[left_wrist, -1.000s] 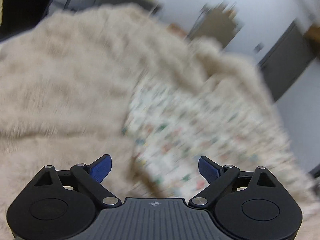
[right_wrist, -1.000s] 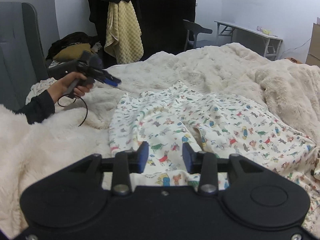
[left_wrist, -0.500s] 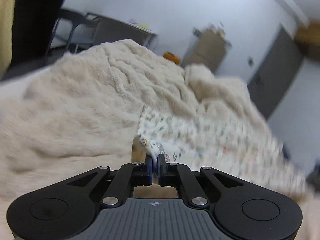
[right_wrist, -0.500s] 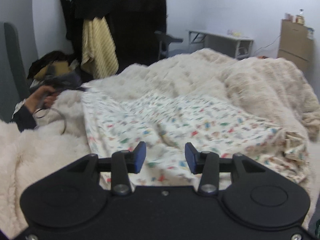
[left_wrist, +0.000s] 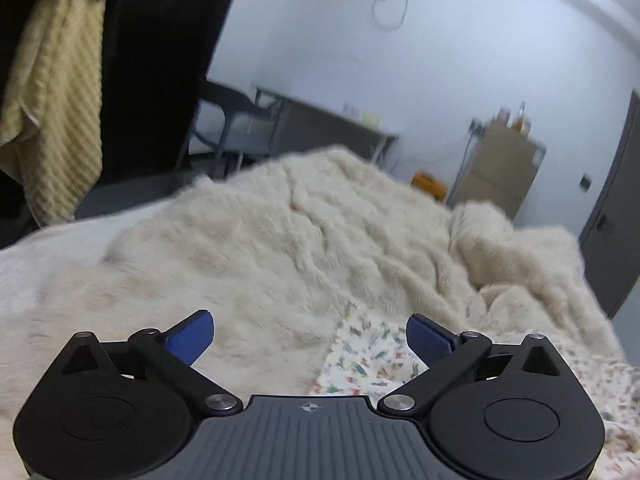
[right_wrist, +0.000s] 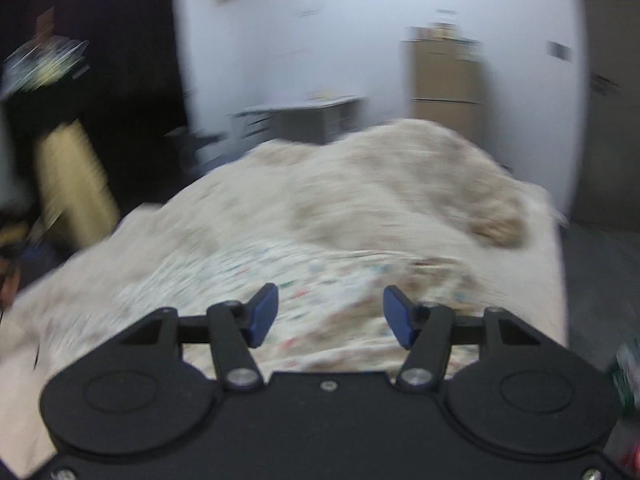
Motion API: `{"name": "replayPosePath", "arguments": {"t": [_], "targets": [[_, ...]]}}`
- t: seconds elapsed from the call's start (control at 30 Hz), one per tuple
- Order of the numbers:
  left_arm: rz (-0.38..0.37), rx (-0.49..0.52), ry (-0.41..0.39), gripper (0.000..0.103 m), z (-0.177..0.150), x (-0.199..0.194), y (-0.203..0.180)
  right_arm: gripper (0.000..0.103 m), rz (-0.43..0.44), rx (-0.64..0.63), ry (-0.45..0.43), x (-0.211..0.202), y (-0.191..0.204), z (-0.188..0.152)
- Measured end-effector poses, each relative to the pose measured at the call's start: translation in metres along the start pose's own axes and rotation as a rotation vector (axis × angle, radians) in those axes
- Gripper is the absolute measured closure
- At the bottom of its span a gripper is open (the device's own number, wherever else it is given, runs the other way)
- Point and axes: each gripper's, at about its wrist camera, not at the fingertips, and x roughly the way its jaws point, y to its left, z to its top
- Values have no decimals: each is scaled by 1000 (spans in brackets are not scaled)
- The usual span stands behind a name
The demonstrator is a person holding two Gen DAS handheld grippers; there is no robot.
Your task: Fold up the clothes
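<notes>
The left gripper [left_wrist: 309, 336] is spread wide with nothing in it; its jaws have just been opening. The white cloth with little coloured pictures [left_wrist: 370, 360] lies just ahead and to its right, on the fluffy cream blanket [left_wrist: 280, 248]. The right gripper [right_wrist: 330, 316] has been opening too and holds nothing. The cloth [right_wrist: 280, 276] stretches left to right in front of it. I think the right one is nearer the cloth's middle.

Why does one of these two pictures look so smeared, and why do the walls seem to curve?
Right wrist view: motion blur smears the patterned garment, the fluffy blanket and the room; only the right gripper is sharp, since the camera rides on it. Left wrist view: much sharper, slightly soft at the edges. Both use fisheye lenses, which bend straight walls and darken the corners.
</notes>
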Motion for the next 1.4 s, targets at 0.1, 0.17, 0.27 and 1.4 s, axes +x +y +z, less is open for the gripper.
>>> {"name": "replayPosePath", "arguments": {"t": [0.1, 0.17, 0.27, 1.4], "targets": [[-41, 22, 131, 3, 1, 64, -16, 42, -35, 85, 34, 30, -42, -6], [-90, -4, 230, 5, -2, 109, -23, 42, -68, 125, 58, 51, -63, -11], [-130, -41, 313, 8, -7, 158, -29, 42, -95, 186, 101, 88, -98, -21], [-55, -301, -128, 100, 98, 271, -18, 98, 46, 308, -138, 176, -170, 52]]}}
